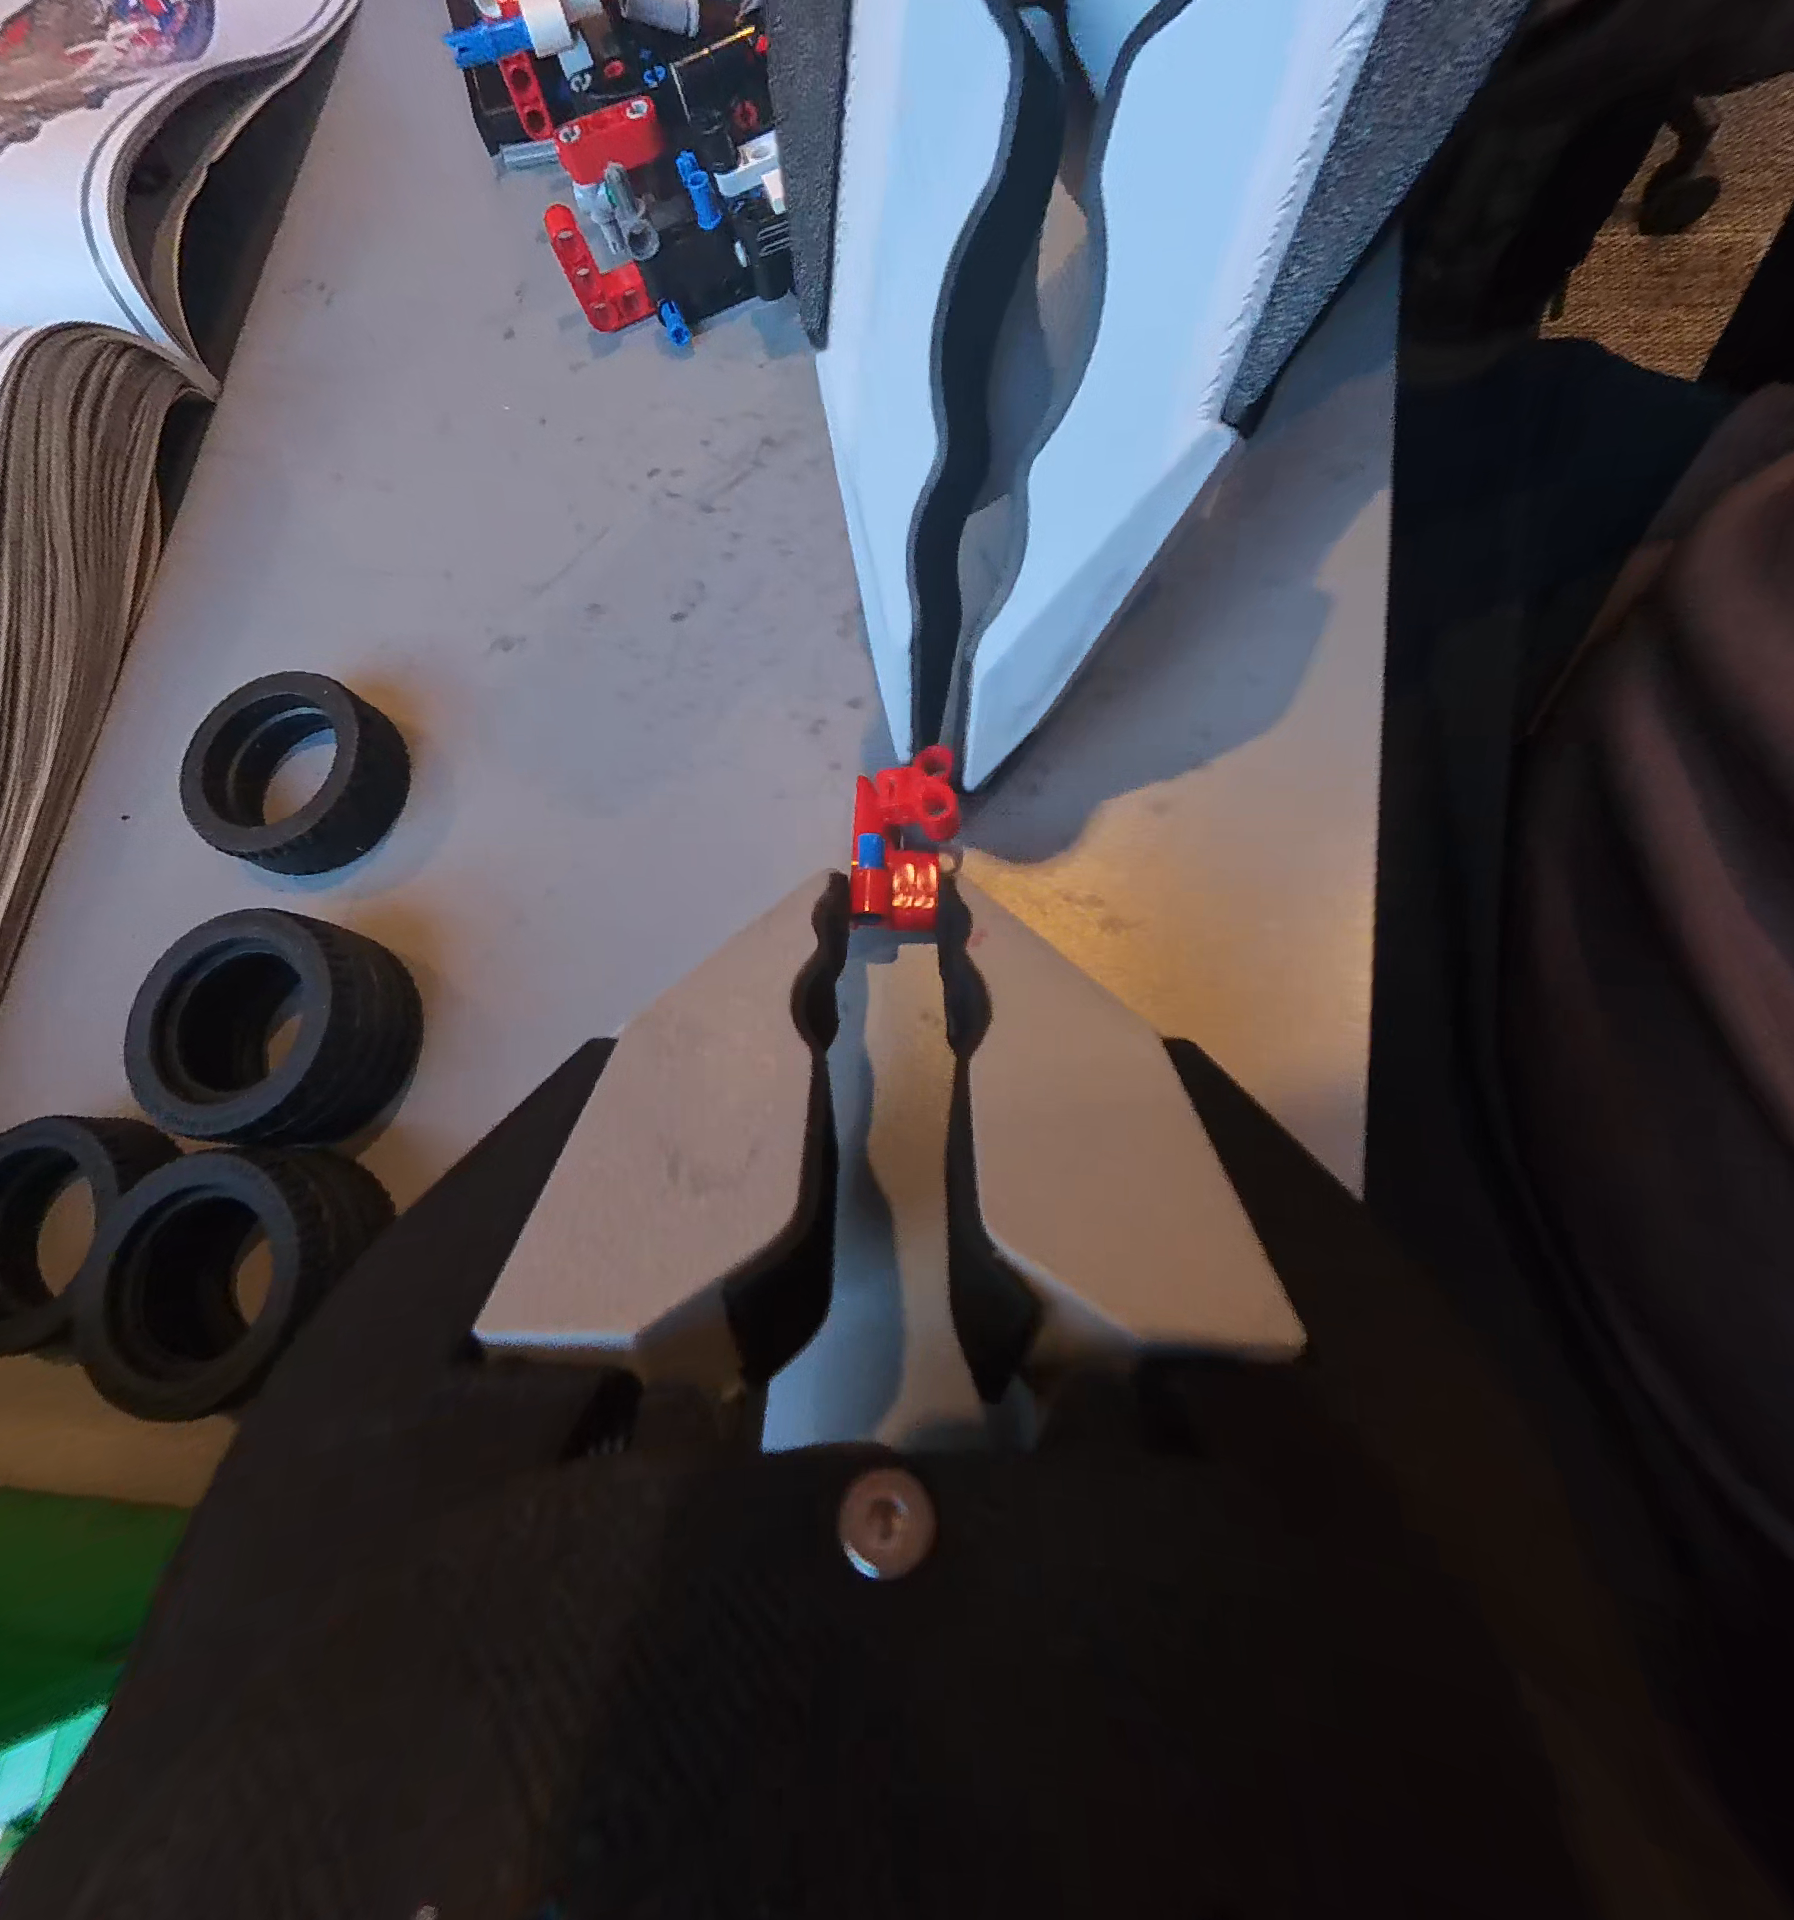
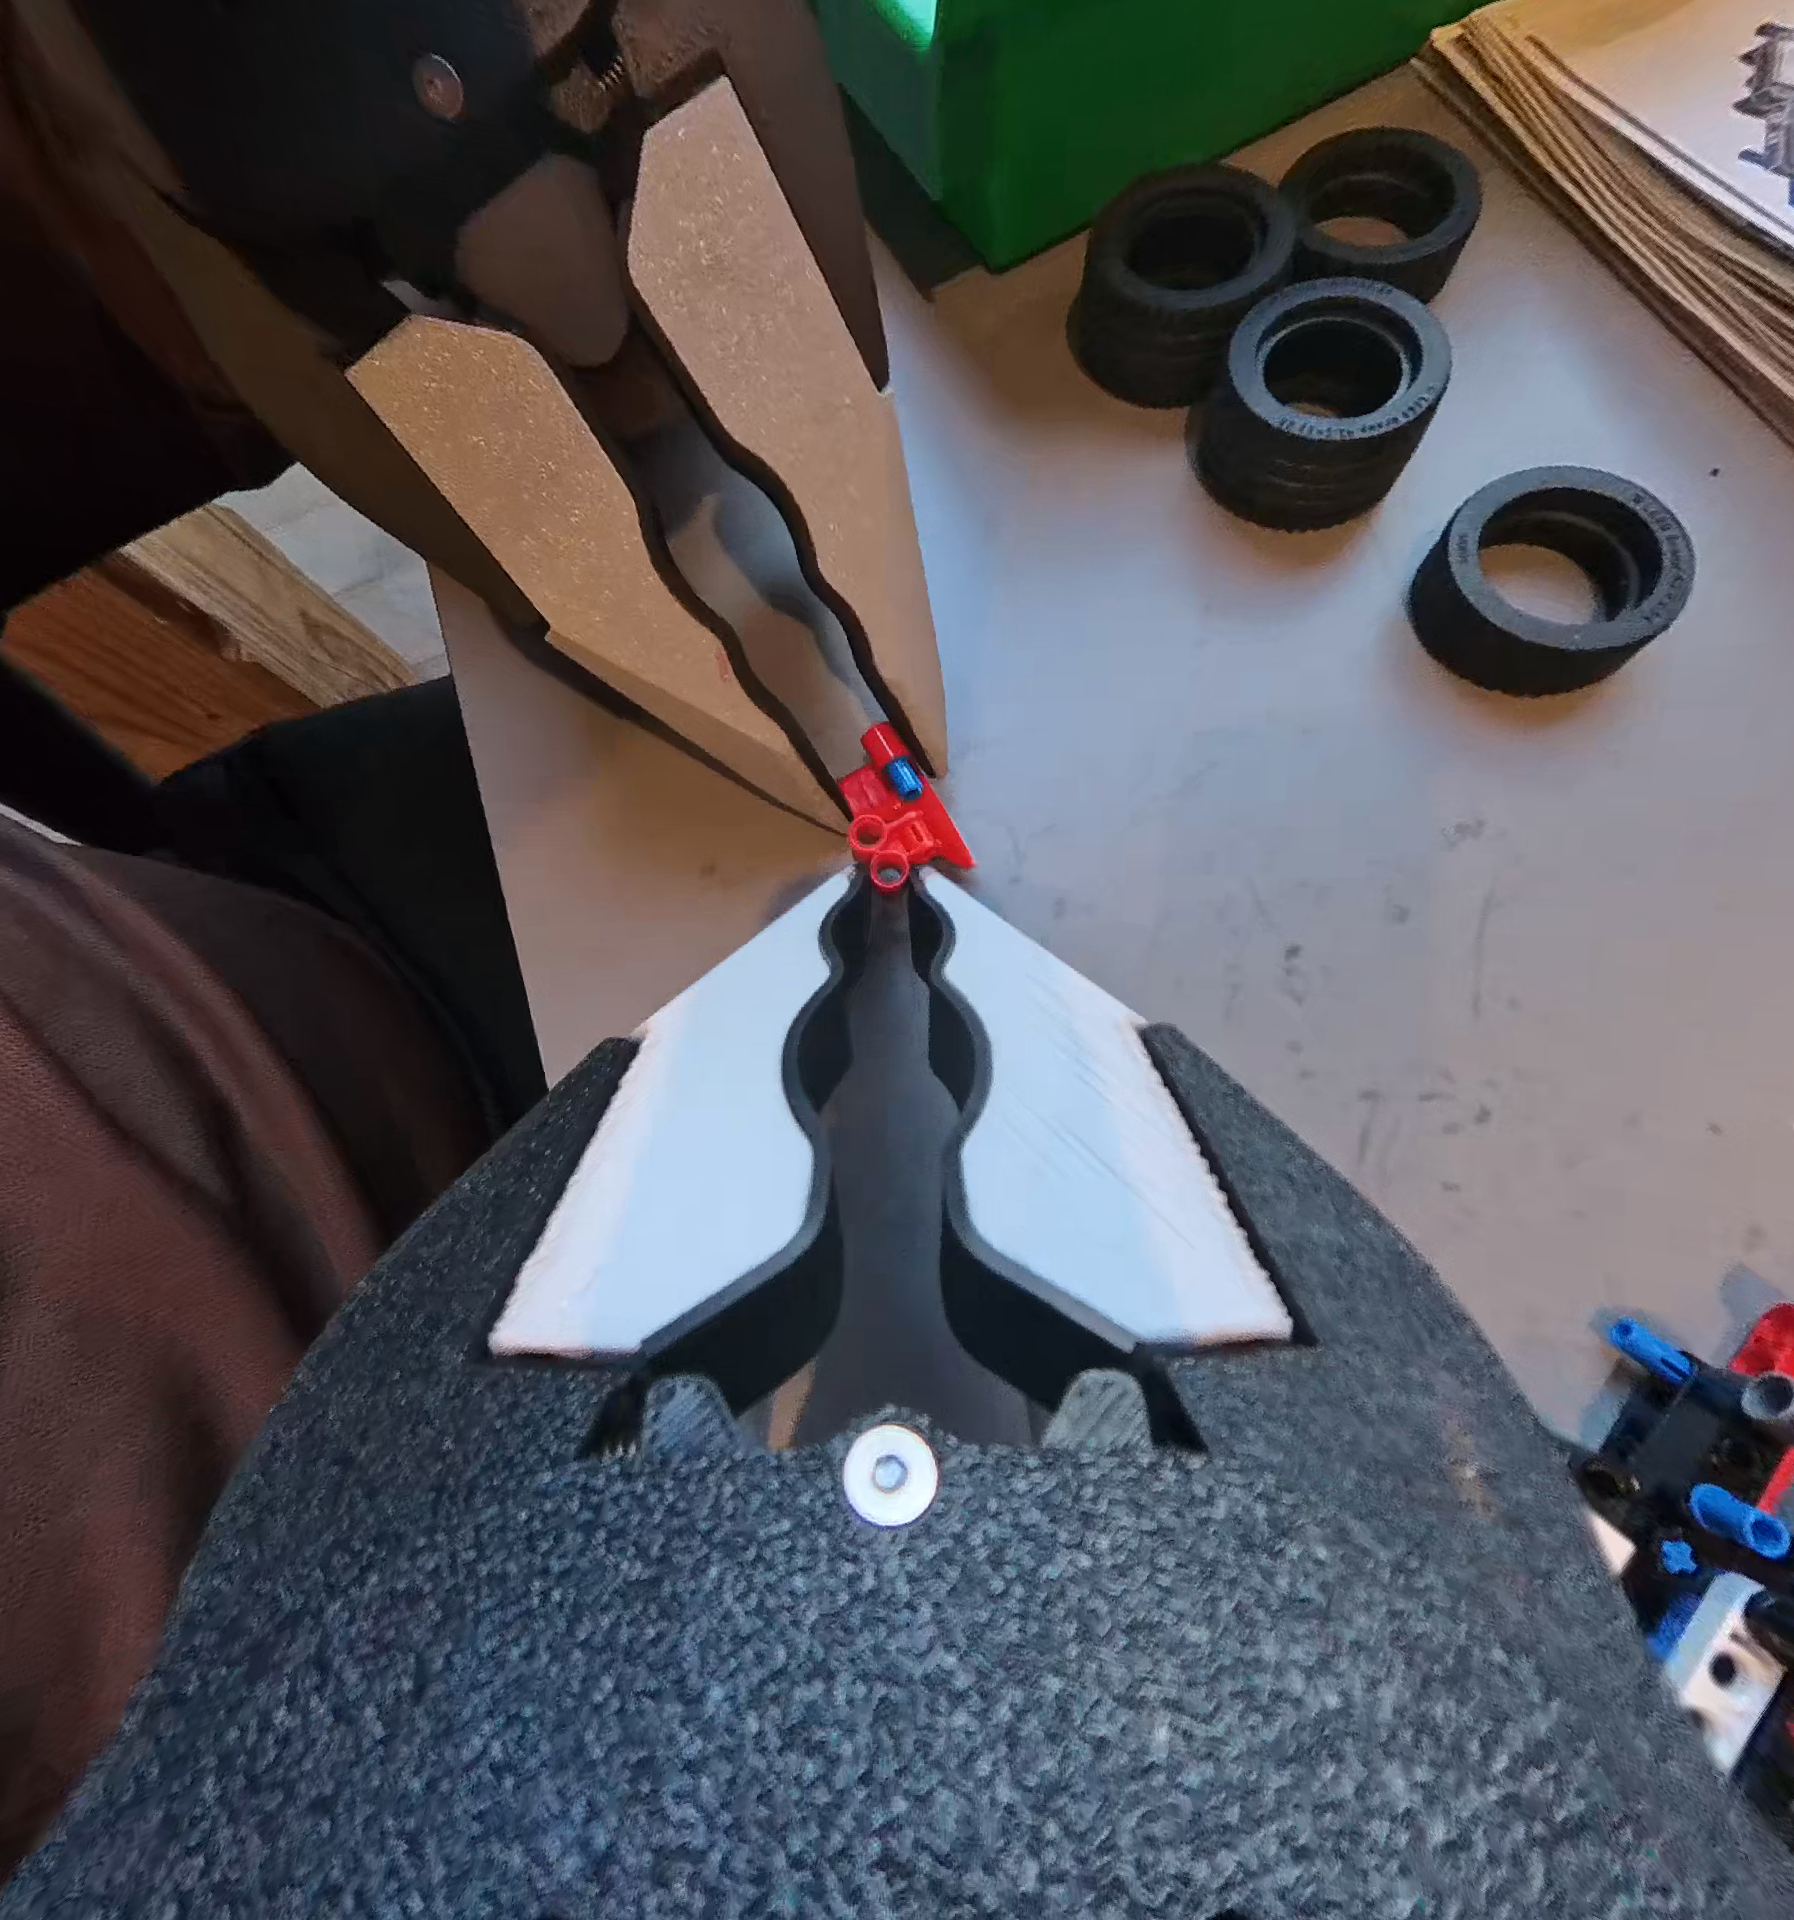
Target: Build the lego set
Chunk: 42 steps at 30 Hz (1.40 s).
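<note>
Filling the lower part of the left wrist view, the left gripper [image 1: 893,899] has its tips clenched on a small red sub-assembly [image 1: 895,868] with a blue pin [image 1: 869,852] standing out of it, held just above the grey table [image 1: 560,582] at the centre of the frame. From the top of the frame the right gripper [image 1: 940,769] comes down to meet it, its tips pinched on a red connector [image 1: 924,795] with round holes, which touches the sub-assembly. In the right wrist view the same connector [image 2: 888,844] sits at the tips of the right gripper [image 2: 888,878].

My reading is that the step in hand is joining these two small red pieces (whether they are already seated I cannot tell). Next would be a straight, aligned push together while both grips hold firm.

Four black tyres [image 1: 295,774] lie at left, a part-built model [image 1: 654,177] at upper centre, and an open instruction booklet [image 1: 62,208] at upper left.
</note>
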Each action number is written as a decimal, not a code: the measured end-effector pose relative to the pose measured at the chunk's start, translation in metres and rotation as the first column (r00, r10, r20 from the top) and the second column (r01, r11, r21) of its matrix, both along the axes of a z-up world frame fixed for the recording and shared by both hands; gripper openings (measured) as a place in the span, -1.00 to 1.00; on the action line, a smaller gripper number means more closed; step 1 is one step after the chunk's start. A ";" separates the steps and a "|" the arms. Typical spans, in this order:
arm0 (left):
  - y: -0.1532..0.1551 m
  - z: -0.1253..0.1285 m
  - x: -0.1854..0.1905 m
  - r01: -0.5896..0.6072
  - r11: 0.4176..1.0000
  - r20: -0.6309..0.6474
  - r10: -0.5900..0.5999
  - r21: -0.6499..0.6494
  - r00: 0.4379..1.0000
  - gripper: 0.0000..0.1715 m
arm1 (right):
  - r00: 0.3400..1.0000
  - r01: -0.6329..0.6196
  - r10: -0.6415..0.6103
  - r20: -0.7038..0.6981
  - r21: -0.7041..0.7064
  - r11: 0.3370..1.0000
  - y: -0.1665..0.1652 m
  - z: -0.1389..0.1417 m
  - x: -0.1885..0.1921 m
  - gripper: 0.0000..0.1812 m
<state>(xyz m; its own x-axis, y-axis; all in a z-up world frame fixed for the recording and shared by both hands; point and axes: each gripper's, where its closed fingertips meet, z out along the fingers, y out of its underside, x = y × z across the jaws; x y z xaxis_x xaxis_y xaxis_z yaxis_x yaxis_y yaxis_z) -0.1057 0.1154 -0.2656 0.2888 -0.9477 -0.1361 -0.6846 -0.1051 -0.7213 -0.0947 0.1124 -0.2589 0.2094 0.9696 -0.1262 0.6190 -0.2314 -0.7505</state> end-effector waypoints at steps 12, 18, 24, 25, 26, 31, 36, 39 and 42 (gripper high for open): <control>0.000 -0.001 0.000 0.005 0.998 0.016 -0.004 -0.059 1.000 -0.84 | 0.999 -0.045 0.046 0.007 -0.025 0.999 0.001 -0.004 -0.007 -0.92; 0.000 -0.001 0.000 0.005 0.997 0.021 -0.004 -0.076 1.000 -0.84 | 0.997 -0.075 0.075 0.014 -0.009 0.997 0.001 -0.004 -0.007 -0.92; 0.000 -0.001 0.000 0.006 0.997 0.021 -0.005 -0.073 1.000 -0.84 | 0.996 -0.090 0.089 0.022 0.011 0.996 0.003 -0.005 -0.007 -0.89; 0.000 -0.001 0.000 0.006 0.997 0.020 -0.005 -0.071 1.000 -0.84 | 0.995 -0.095 0.094 0.022 0.014 0.995 0.003 -0.005 -0.007 -0.89; 0.000 -0.001 0.000 0.006 0.998 0.019 -0.005 -0.069 1.000 -0.84 | 0.995 -0.100 0.100 0.023 0.020 0.995 0.003 -0.005 -0.007 -0.89; 0.000 -0.001 0.000 0.006 0.997 0.023 -0.005 -0.081 1.000 -0.84 | 0.990 -0.136 0.135 0.026 0.038 0.990 0.003 -0.005 -0.008 -0.90; 0.000 -0.001 0.001 0.007 0.996 0.025 -0.005 -0.085 1.000 -0.84 | 0.987 -0.161 0.158 0.033 0.085 0.983 0.003 -0.005 -0.007 -0.92; 0.000 -0.001 0.001 0.008 0.996 0.028 -0.005 -0.094 1.000 -0.84 | 0.986 -0.165 0.162 0.033 0.102 0.981 0.004 -0.004 -0.006 -0.93; 0.000 -0.001 0.001 0.008 0.995 0.029 -0.005 -0.098 1.000 -0.84 | 0.983 -0.181 0.178 0.037 0.127 0.975 0.004 -0.004 -0.006 -0.92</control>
